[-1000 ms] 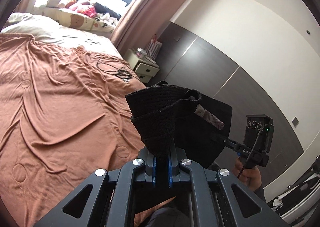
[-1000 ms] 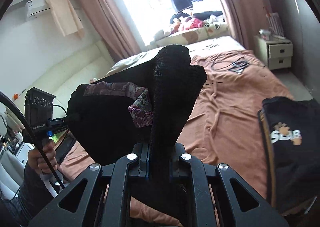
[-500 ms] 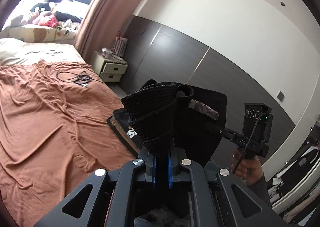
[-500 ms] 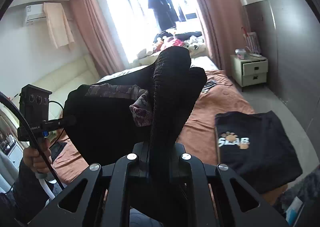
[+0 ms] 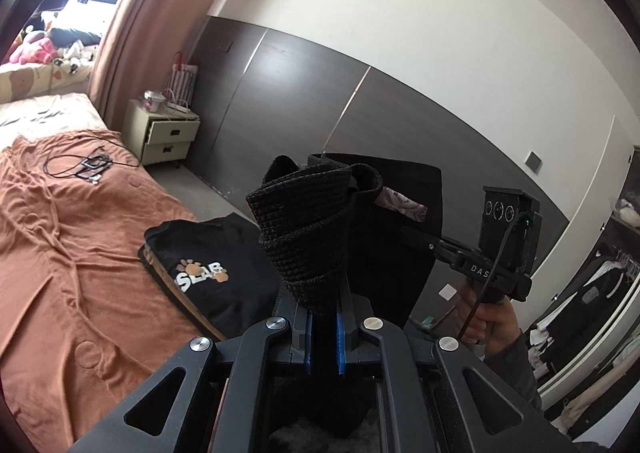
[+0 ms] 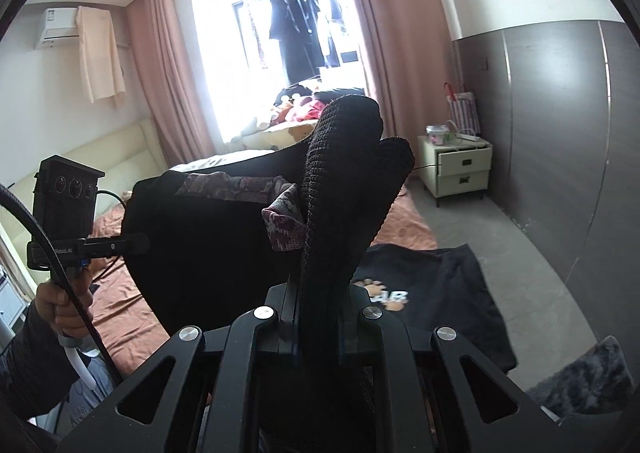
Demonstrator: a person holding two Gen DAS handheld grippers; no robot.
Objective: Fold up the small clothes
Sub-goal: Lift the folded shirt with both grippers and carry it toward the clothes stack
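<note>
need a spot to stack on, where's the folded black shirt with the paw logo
The folded black shirt lies on the orange bedspread near the bed's edge, left of centre in the left wrist view, just beyond the held black garment.

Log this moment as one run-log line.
left gripper: shut on black garment | right gripper: shut on black garment | garment: airborne

Bed (image 5: 60,253) mostly free: open brown sheet across its middle and left side. Folded black shirt (image 5: 224,269) fills the bed's near right corner, overhanging the edge. Cable tangle (image 5: 86,167) sits near the far right edge. Nightstand (image 5: 164,137) stands just past that edge; bare floor (image 6: 480,221) between bed and dark wall.
</note>
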